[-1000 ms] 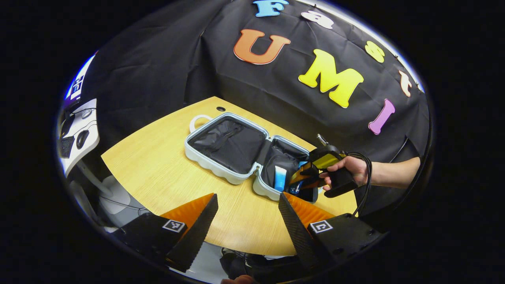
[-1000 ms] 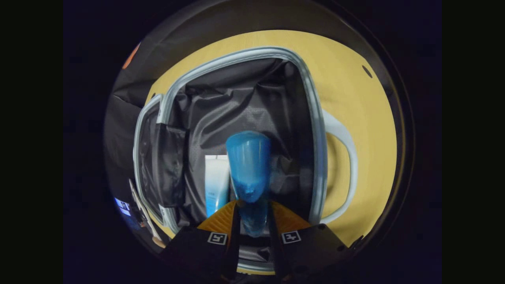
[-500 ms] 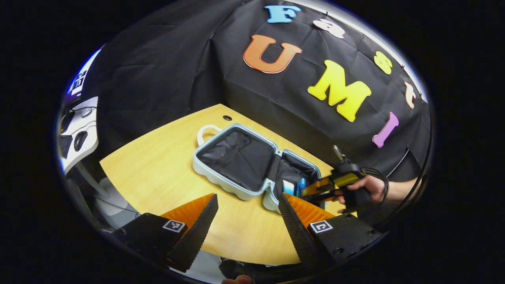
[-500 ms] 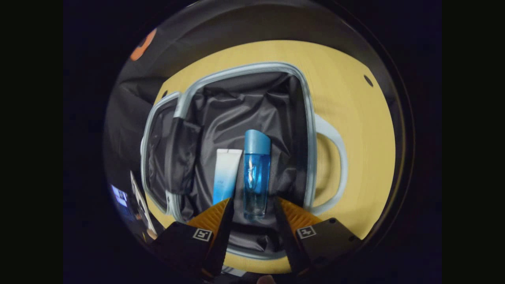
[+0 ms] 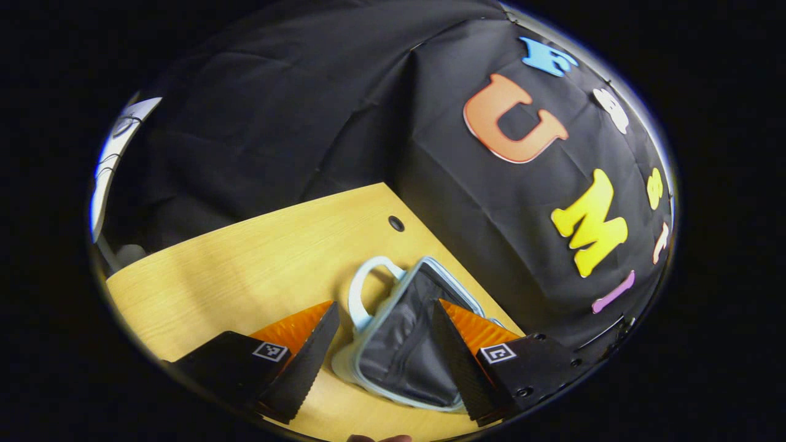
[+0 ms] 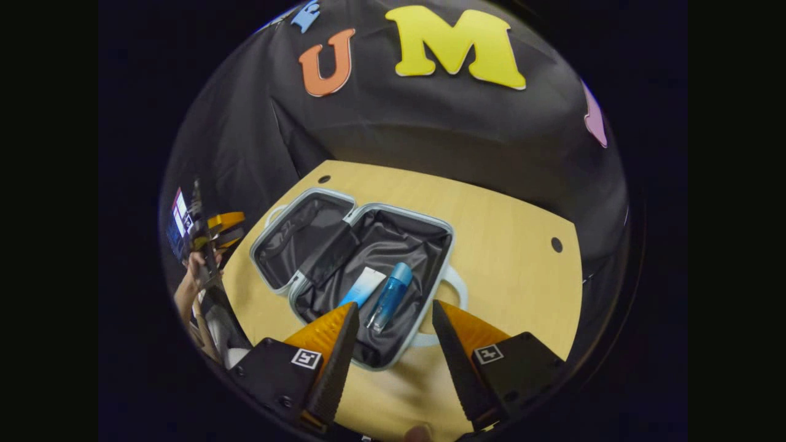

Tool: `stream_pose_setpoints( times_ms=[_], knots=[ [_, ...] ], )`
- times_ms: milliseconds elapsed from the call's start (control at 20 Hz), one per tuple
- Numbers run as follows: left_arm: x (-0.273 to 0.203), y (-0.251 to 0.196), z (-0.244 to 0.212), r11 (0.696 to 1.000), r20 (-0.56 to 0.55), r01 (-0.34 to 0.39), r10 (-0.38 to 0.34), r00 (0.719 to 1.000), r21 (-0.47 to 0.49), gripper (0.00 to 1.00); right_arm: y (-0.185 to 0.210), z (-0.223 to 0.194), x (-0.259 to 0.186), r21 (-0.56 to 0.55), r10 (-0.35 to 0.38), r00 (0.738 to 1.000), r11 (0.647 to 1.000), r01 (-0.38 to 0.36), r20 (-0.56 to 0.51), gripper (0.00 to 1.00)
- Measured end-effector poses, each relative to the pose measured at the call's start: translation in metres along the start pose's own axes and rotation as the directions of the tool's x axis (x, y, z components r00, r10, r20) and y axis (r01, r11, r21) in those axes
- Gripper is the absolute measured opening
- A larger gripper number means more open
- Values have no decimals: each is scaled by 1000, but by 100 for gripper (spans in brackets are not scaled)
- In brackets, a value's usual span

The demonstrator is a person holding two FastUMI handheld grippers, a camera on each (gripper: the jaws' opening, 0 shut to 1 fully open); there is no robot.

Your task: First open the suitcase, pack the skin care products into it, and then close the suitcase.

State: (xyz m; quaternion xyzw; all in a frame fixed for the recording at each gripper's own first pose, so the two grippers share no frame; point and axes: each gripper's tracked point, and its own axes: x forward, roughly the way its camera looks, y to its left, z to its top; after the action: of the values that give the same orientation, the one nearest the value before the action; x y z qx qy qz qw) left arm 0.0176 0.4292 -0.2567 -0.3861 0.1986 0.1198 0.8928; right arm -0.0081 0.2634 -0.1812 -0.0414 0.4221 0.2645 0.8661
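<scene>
The pale blue suitcase (image 6: pixel 453 245) lies open flat on the wooden table (image 6: pixel 509 245), both halves lined in black. In its nearer half a blue bottle (image 6: pixel 388 304) lies beside a white and blue tube (image 6: pixel 363 287). My right gripper (image 6: pixel 395 304) hovers open above that half, holding nothing. In the left gripper view my left gripper (image 5: pixel 385 304) is open, low over the other half of the suitcase (image 5: pixel 368 331), with its white handle (image 5: pixel 362 288) between the fingers. The right gripper view shows the left gripper (image 6: pixel 220 228) at the far left, held by a hand (image 6: pixel 191 270).
Black cloth walls close the booth behind the table (image 5: pixel 245 258). A small round hole (image 5: pixel 396 223) marks the tabletop near the far corner, and another hole (image 6: pixel 556 244) sits to the right of the suitcase. Bare wood lies to the suitcase's right.
My right gripper let go of the blue bottle, opened, and drew back and up from the suitcase. My left gripper moved in close over the other half, near the handle.
</scene>
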Motion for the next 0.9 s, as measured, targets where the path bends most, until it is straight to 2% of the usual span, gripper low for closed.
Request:
stream_pose_setpoints(
  times_ms=[100, 150, 200, 300, 350, 400, 450, 500, 550, 600, 650, 750, 850, 900],
  knots=[
    [31, 16, -5, 999, -51, -34, 34, 998, 5, 97, -16, -3, -15, 9, -18, 999, 1000, 18, 35, 72],
    [39, 16, -5, 1000, -73, -29, 28, 997, -4, 97, -27, -2, -23, 9, -40, 998, 999, 39, 54, 67],
    [48, 20, -8, 999, -89, -36, 37, 995, 12, 96, -35, -4, -34, 15, -56, 996, 998, 56, 70, 72],
    [67, 26, -20, 995, -131, -67, 76, 988, 71, 95, -43, -9, -43, 51, -85, 993, 995, 81, 78, 72],
    [73, 27, -23, 994, -143, -72, 83, 986, 81, 100, -48, -13, -45, 57, -101, 992, 994, 96, 80, 72],
    [79, 29, -23, 992, -155, -90, 103, 982, 92, 89, -51, -14, -46, 46, -109, 990, 993, 106, 86, 72],
    [83, 30, -22, 990, -152, -100, 115, 982, 100, 84, -52, -14, -47, 22, -118, 989, 993, 117, 91, 72],
    [87, 31, -22, 988, -150, -108, 125, 981, 111, 70, -54, -14, -49, 3, -126, 987, 992, 126, 104, 72],
    [89, 30, -22, 987, -151, -110, 128, 980, 120, 77, -52, -13, -51, -4, -125, 986, 992, 126, 111, 72],
    [92, 28, -23, 985, -152, -117, 136, 979, 129, 75, -48, -13, -52, 3, -118, 986, 993, 118, 116, 72],
    [95, 29, -24, 983, -157, -126, 147, 977, 135, 77, -48, -13, -54, 12, -116, 986, 993, 115, 122, 72],
    [96, 33, -22, 976, -165, -165, 188, 968, 145, 52, -50, -13, -60, 24, -122, 983, 993, 119, 136, 72],
    [96, 30, -26, 970, -178, -170, 200, 963, 172, 28, -57, -13, -67, 22, -142, 978, 990, 140, 156, 72],
    [95, 27, -23, 967, -172, -175, 207, 963, 185, 23, -63, -14, -72, 3, -161, 972, 987, 163, 172, 72]
  ],
)
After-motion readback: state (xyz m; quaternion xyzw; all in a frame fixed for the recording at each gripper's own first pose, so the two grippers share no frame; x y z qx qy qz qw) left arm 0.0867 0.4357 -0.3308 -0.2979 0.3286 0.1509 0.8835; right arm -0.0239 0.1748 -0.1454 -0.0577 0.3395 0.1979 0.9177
